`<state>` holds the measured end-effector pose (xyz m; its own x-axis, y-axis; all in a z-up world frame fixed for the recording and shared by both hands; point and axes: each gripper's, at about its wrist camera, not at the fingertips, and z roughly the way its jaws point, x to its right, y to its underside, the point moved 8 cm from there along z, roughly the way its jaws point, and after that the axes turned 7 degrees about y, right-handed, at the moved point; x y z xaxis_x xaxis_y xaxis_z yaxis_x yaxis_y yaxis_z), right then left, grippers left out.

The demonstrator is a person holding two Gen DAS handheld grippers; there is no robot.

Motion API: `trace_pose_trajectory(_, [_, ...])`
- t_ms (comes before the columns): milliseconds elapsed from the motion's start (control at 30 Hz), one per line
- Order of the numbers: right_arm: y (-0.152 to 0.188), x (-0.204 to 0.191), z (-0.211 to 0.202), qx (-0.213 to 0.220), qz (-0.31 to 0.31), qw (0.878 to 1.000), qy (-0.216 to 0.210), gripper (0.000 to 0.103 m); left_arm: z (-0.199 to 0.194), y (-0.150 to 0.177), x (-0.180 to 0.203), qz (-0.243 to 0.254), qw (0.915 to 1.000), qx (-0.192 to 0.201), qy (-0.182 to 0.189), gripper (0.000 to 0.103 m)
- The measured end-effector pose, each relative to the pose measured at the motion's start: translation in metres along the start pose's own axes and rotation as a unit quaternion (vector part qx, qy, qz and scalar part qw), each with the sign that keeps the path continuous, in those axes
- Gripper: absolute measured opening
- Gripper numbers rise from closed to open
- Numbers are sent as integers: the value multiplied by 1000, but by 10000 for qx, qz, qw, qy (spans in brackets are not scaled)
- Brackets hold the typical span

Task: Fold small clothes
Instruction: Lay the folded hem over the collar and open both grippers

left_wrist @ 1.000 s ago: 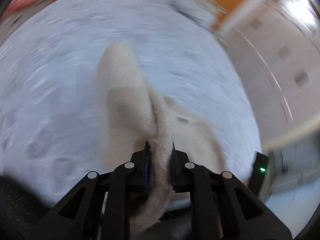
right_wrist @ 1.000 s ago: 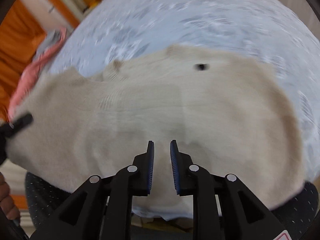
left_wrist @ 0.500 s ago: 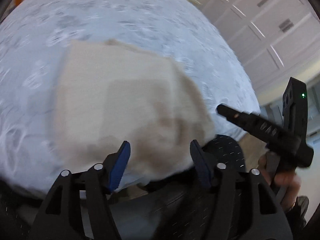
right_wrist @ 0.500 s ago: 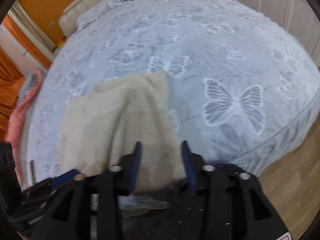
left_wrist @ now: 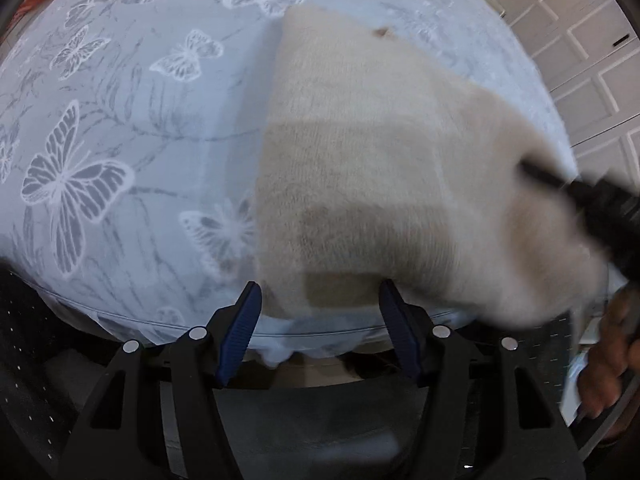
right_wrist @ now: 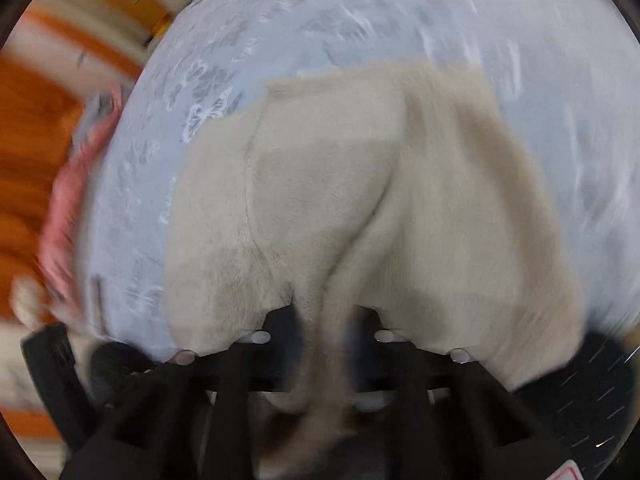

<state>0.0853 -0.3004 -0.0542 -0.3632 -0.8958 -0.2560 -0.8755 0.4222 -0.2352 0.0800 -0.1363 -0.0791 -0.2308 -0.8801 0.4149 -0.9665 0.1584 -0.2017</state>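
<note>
Under both your grippers lies the bed (left_wrist: pixel 132 128), its pale blue-grey cover printed with white and grey butterflies and filling most of each view. On it, close to the near edge, is the garment (left_wrist: pixel 372 168), a cream fuzzy knit with a small brown mark near its far end; in the left view it is spread fairly flat, reaching from the middle of the cover down to the edge nearest you, with its right side lifted and blurred. In the right view the same garment (right_wrist: pixel 360 208) takes up the centre, with a raised ridge of fabric running down to your fingers. Beyond the bed, white panelled cupboards (left_wrist: pixel 580 52) stand at the right in the left view, and an orange curtain (right_wrist: pixel 28 152) and a pink cloth (right_wrist: pixel 68 200) at the bed's left edge show in the right view, all smeared by motion. Your right gripper (right_wrist: pixel 326 340) has its jaws closing with the ridge of the garment between them, and the fabric looks pinched there, though blur hides the pads. That same gripper (left_wrist: pixel 560 184) enters the left view as a dark blurred shape at the garment's right side, with your hand (left_wrist: pixel 608 360) below it. Your left gripper (left_wrist: pixel 320 300) stands with its jaws wide apart, the blue pads (left_wrist: pixel 244 320) clear of the cloth on either side of the garment's near edge, holding nothing.
</note>
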Motion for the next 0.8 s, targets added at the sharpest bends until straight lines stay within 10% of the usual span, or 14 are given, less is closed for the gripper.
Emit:
trace_pose_trajectory(167, [-47, 13, -88, 1441, -134, 9894, -121, 14, -11, -10, 34, 688, 9969, 317, -225, 59])
trace_pose_trajectory(300, [-31, 93, 0, 159, 104, 9948, 996, 14, 1, -10, 42, 880, 9947, 135, -512, 59])
trace_pose_trajectory(667, [2, 88, -45, 325, 831, 9960, 88, 64, -3, -17, 52, 854, 9947, 214, -536, 60])
trace_pose_trajectory(767, [19, 86, -33, 88, 656, 9978, 88, 62, 1, -20, 56, 854, 9943, 225, -596, 60])
trace_pose_trajectory(800, [22, 85, -24, 28, 435, 9984, 350, 36, 2, -21, 56, 888, 9935, 210, -674, 60])
